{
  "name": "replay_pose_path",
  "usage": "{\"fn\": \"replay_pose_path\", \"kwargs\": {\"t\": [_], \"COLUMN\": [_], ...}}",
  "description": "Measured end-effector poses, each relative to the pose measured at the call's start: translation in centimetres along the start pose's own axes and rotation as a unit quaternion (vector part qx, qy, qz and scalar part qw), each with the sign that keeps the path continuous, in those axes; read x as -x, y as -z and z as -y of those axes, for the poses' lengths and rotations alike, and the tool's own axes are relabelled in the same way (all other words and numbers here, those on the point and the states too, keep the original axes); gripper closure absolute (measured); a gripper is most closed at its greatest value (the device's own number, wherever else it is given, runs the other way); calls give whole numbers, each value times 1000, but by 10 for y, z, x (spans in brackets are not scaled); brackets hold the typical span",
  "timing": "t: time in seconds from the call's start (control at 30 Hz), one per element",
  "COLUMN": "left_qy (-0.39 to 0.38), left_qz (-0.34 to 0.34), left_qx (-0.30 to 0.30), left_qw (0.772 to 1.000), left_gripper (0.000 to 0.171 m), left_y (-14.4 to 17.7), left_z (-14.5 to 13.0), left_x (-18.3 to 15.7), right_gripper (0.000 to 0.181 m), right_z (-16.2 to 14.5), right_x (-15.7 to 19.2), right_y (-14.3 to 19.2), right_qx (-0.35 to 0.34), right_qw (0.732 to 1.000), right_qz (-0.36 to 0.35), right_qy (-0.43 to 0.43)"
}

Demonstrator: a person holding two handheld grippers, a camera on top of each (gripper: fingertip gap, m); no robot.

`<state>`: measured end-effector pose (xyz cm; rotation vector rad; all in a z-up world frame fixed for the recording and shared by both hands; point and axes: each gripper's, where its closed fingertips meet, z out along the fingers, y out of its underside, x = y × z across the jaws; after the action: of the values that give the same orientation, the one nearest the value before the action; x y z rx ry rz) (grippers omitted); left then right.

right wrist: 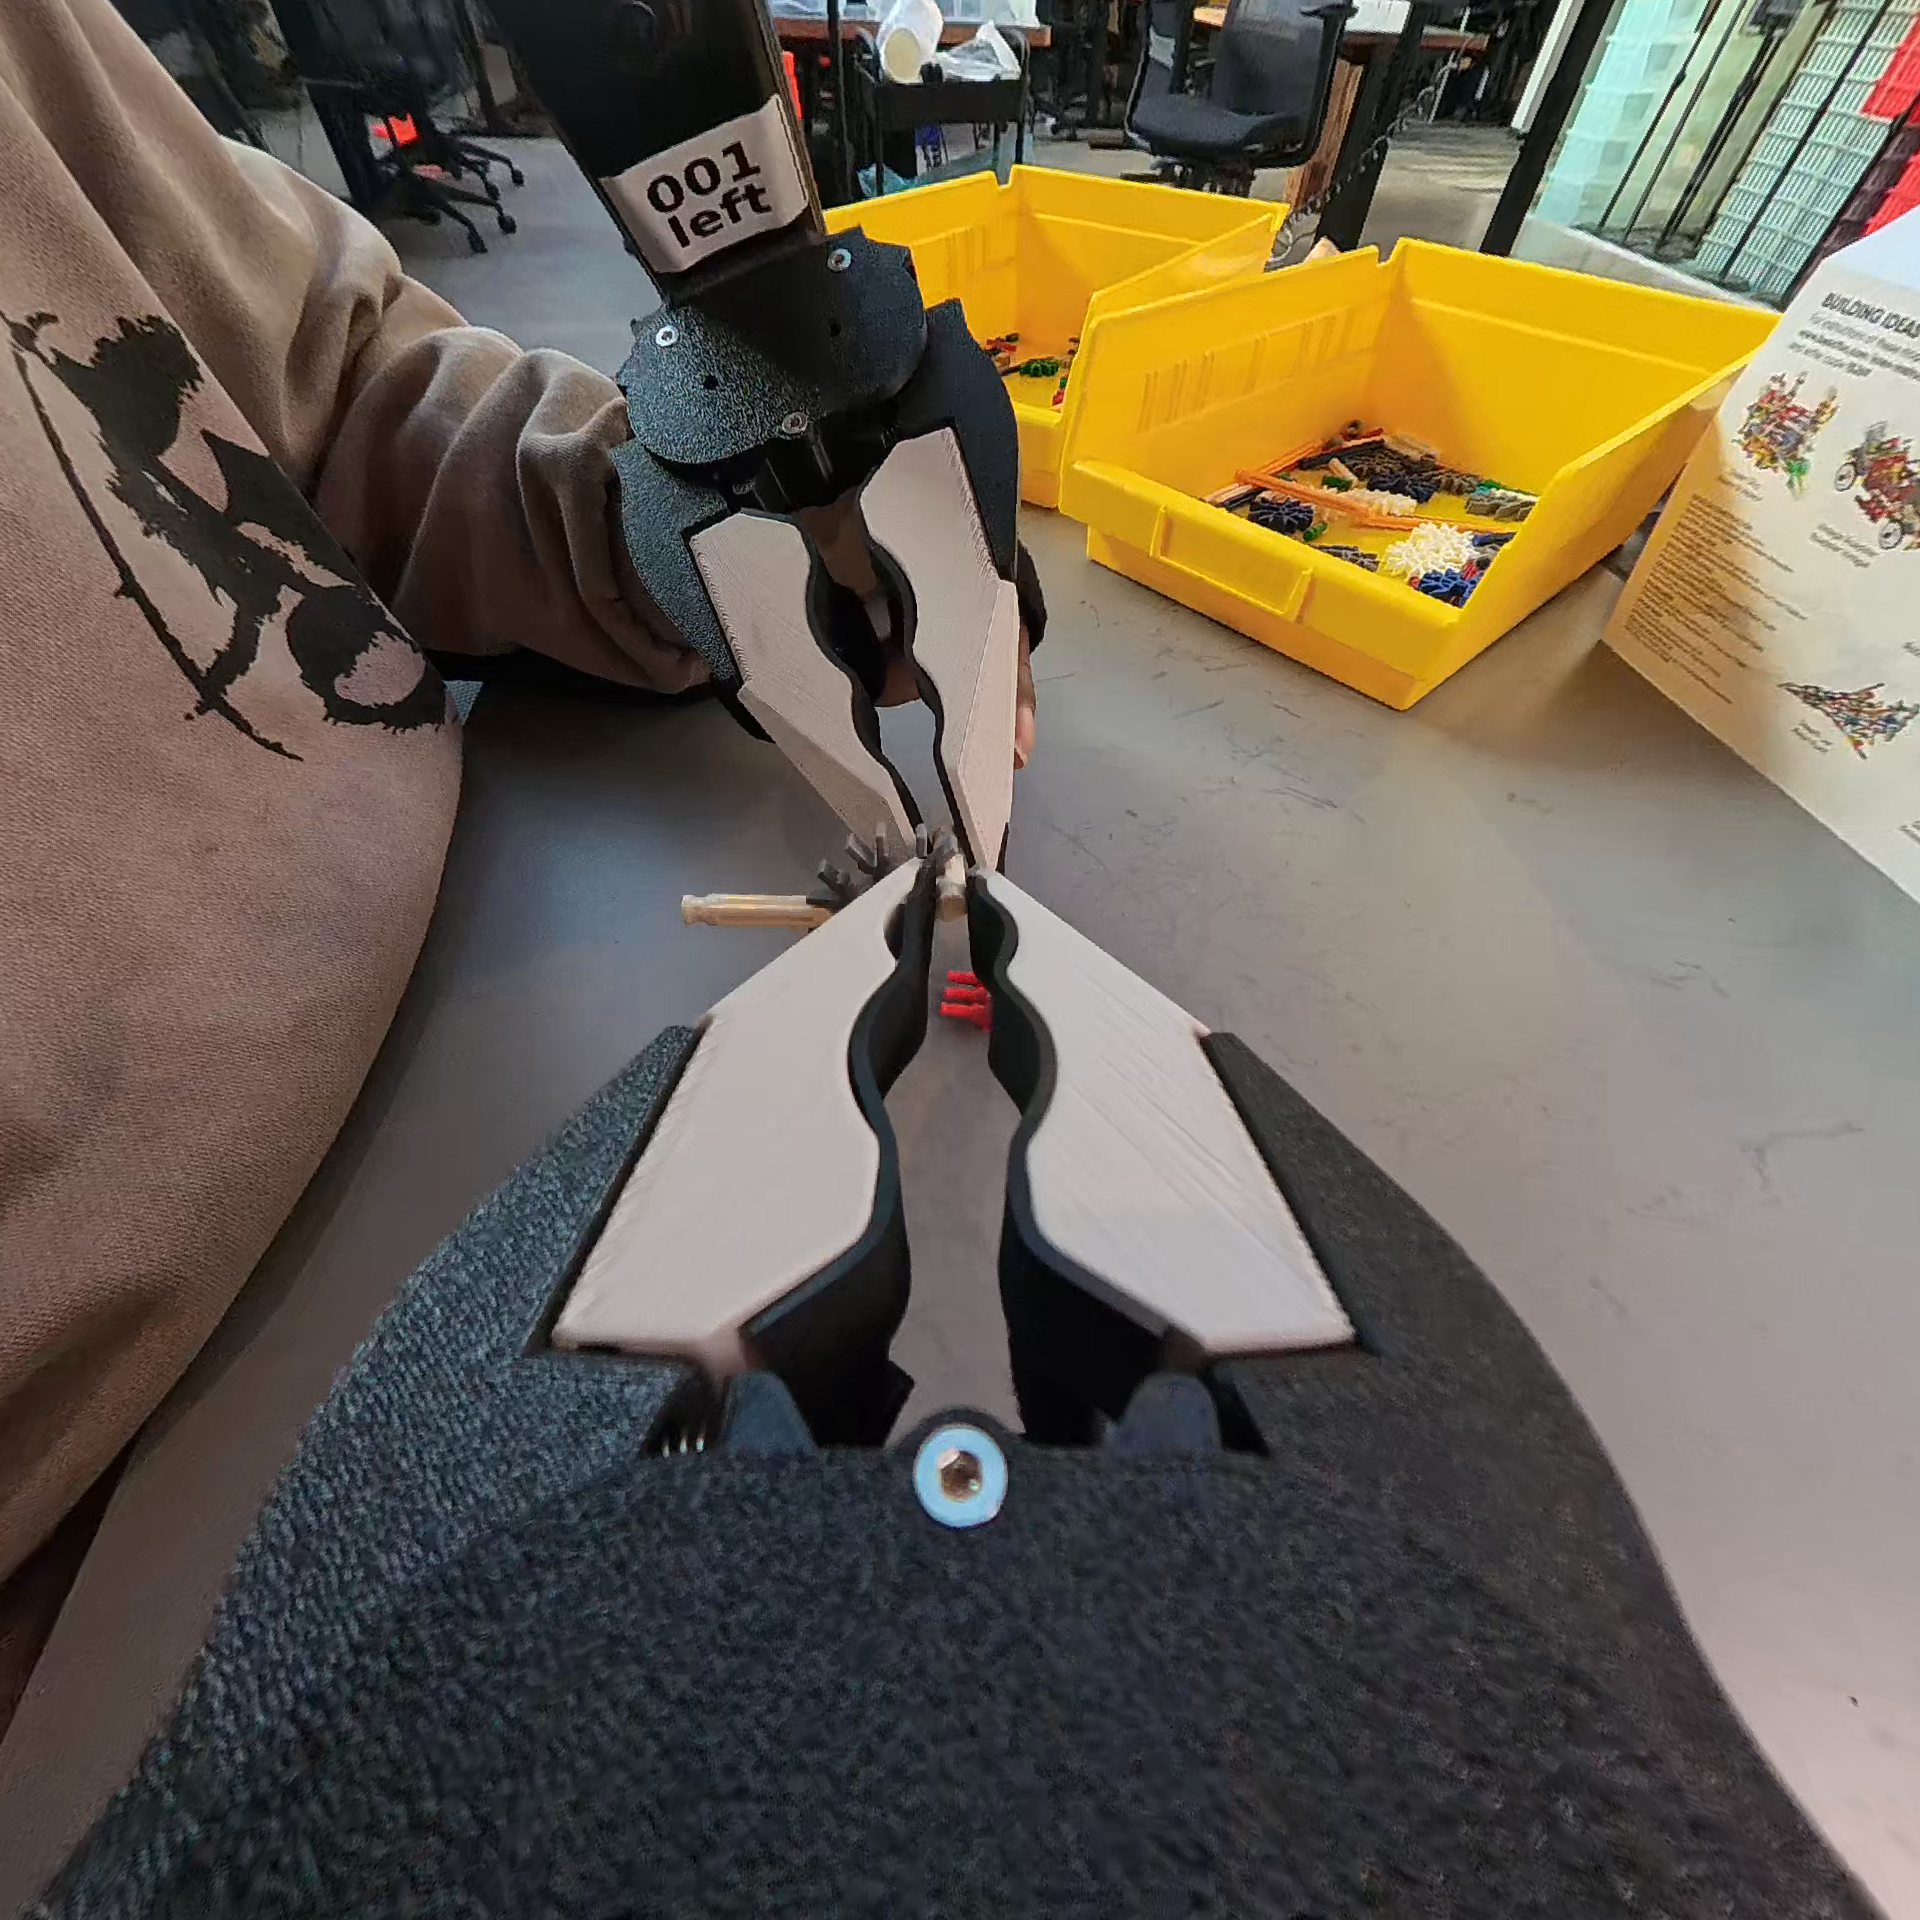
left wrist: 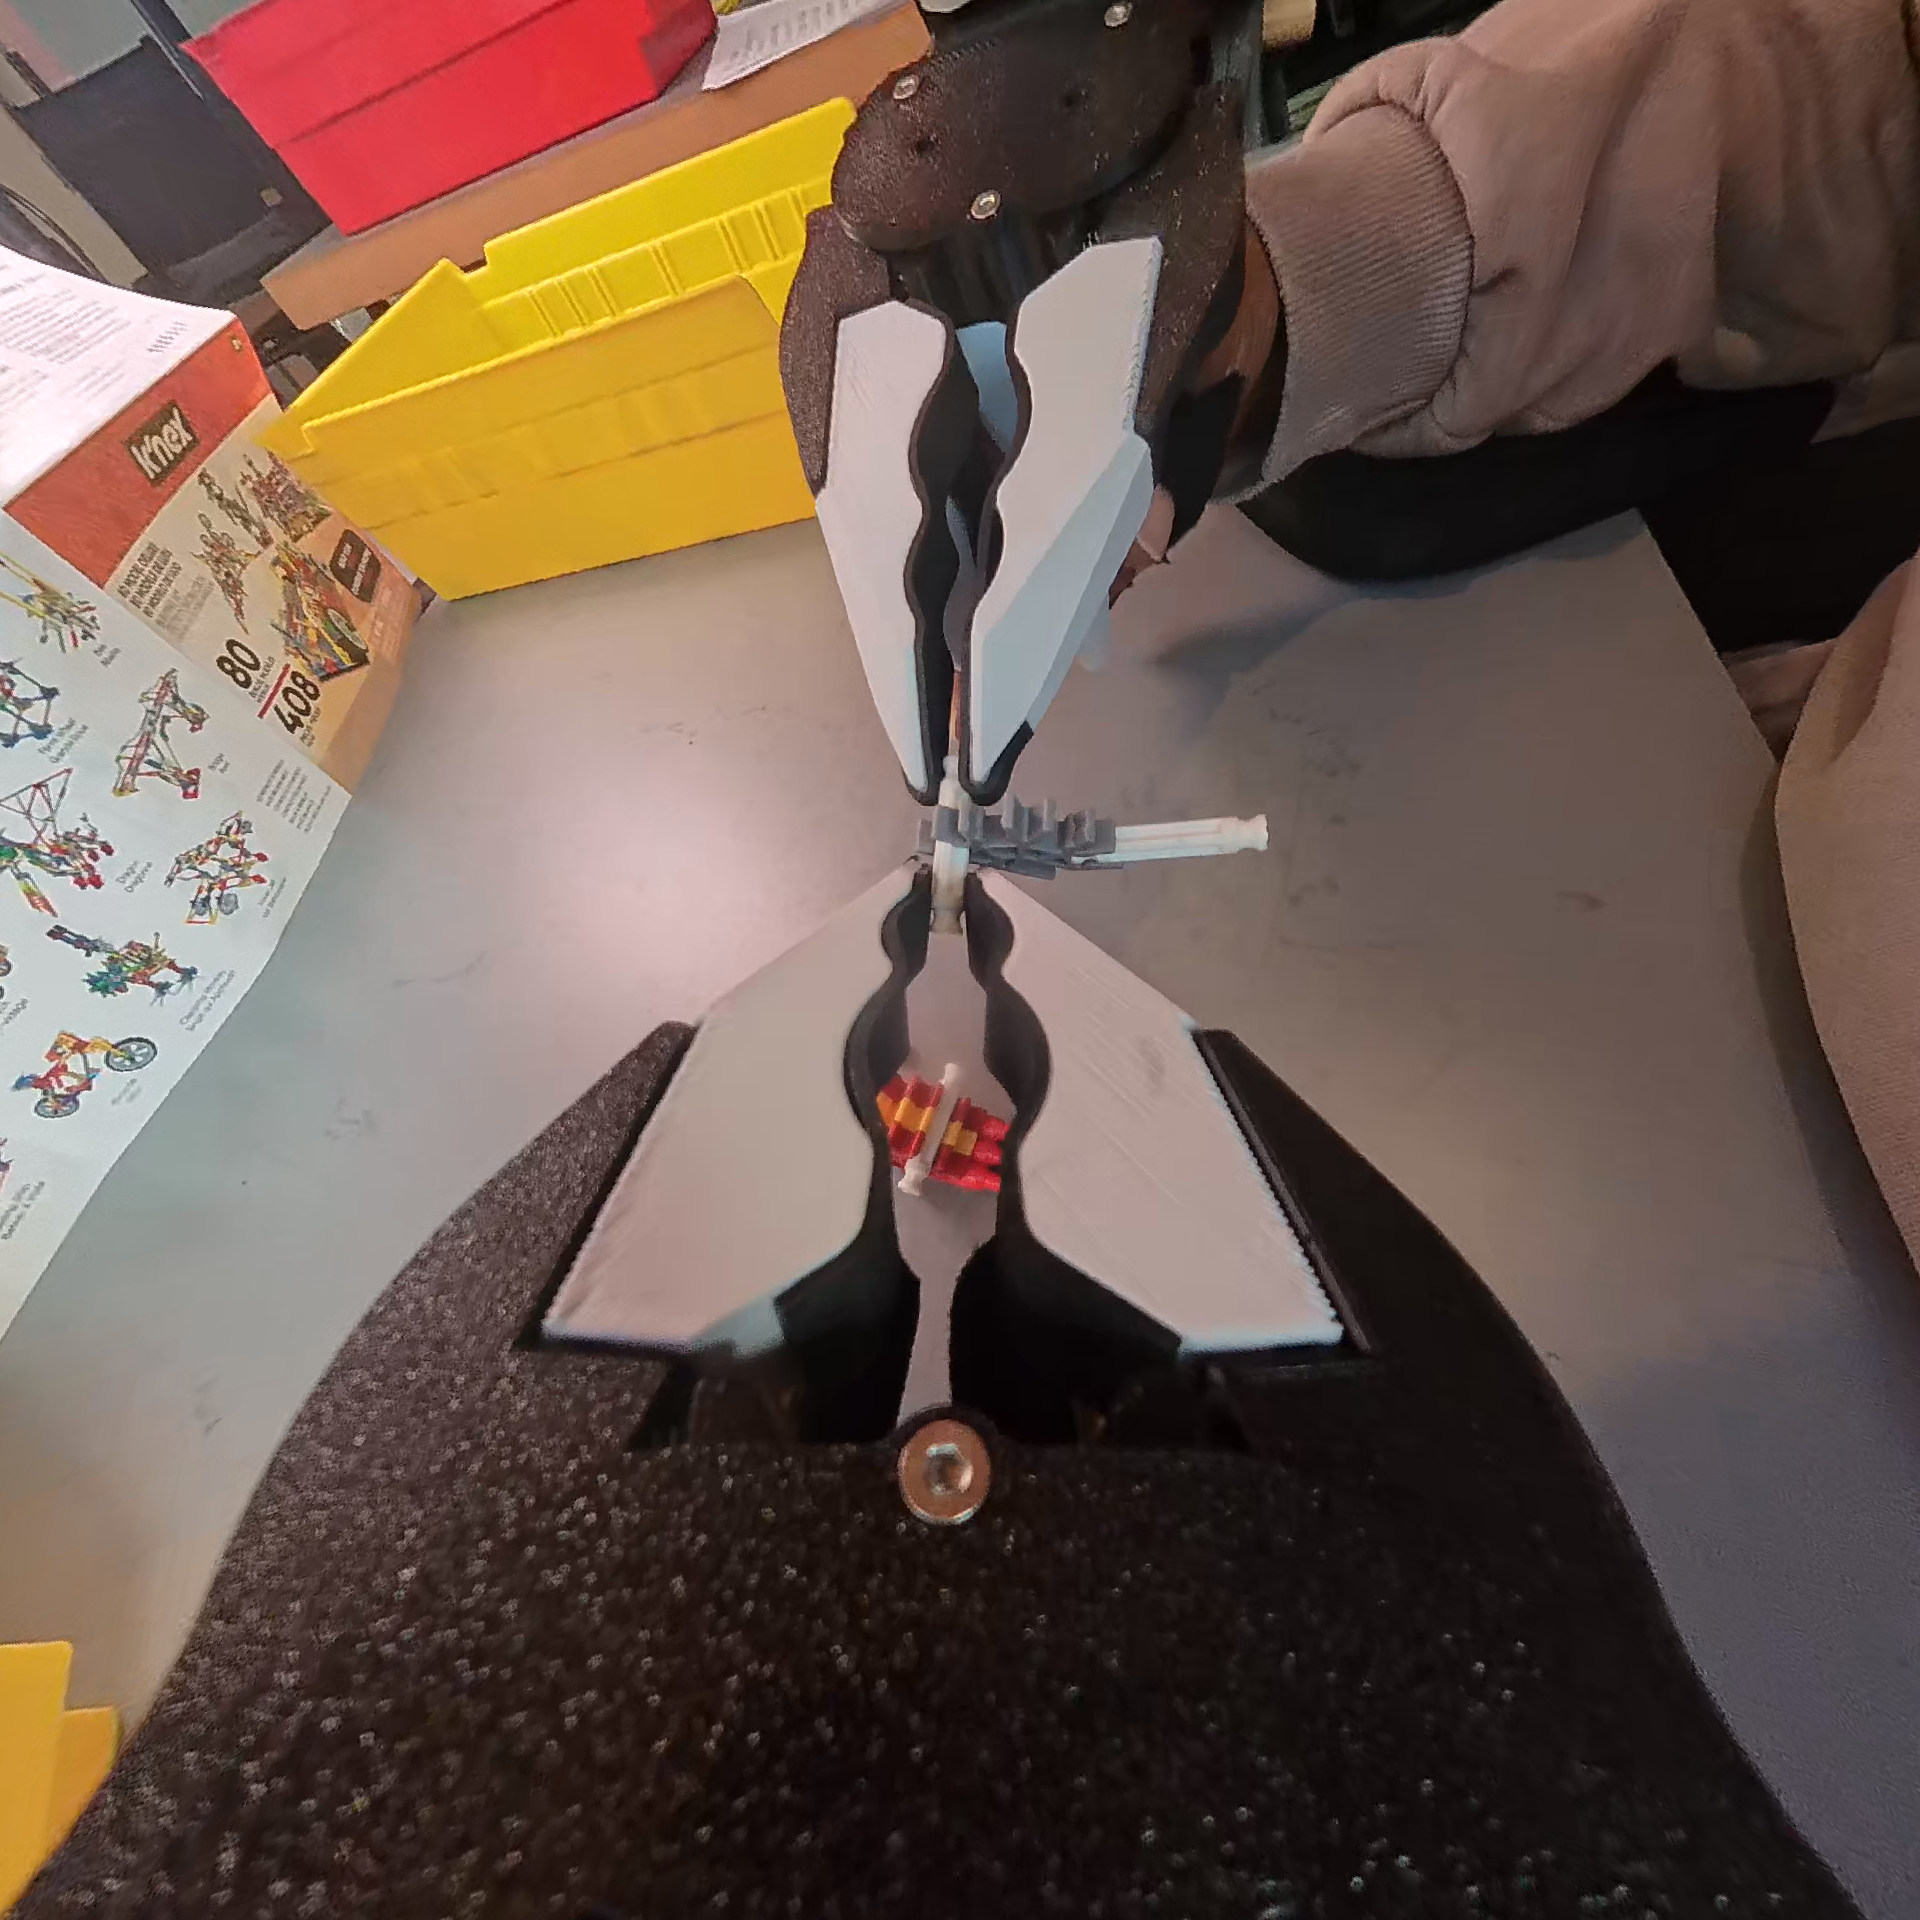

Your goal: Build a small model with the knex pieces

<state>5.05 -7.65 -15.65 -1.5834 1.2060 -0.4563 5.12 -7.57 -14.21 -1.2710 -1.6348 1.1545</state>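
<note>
Tongs (left wrist: 943,891) (right wrist: 948,885) meet tip-to-tip (both closed) on white rod (left wrist: 948,831).

opposed close wrist views, sharing the grey table (left wrist: 1351,1039)

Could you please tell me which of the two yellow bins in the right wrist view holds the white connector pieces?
The nearer yellow bin, at the right beside the printed sheet; its white cluster shows clearly, while the farther bin shows only dark pieces.

2 pale wavy-edged fingers (left wrist: 1101,1132) are set in each black speckled gripper body (right wrist: 935,1662), a silver screw (left wrist: 943,1484) behind them; a tan sleeve (left wrist: 1558,229) is worn.
</note>
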Motion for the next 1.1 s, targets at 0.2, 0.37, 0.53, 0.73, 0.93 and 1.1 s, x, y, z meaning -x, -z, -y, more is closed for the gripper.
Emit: {"fn": "replay_pose_path", "kwargs": {"t": [0.2,0.37,0.53,0.73,0.93,1.1], "left_qy": [251,395,403,389,355,351], "left_qz": [-89,-193,-217,-213,-192,-180], "left_qx": [-128,-216,-200,-192,-175,-173], "left_qw": [955,872,866,875,898,902], "left_gripper": [143,115,127,147,148,147], "left_y": [23,38,29,24,19,18], "left_z": [19,36,34,32,27,24], "left_x": [27,33,20,13,11,14], "right_gripper": [178,179,179,178,178,178], "right_z": [33,55,46,38,31,25], "right_x": [-20,-32,-24,-21,-19,-21], "right_y": [1,-4,-10,-8,-7,-9], "right_qx": [-32,-86,-110,-111,-104,-81], "right_qw": [999,996,994,994,994,995], "right_qz": [-10,-14,-8,-4,-4,-30], "right_qy": [21,28,13,7,16,51]}}
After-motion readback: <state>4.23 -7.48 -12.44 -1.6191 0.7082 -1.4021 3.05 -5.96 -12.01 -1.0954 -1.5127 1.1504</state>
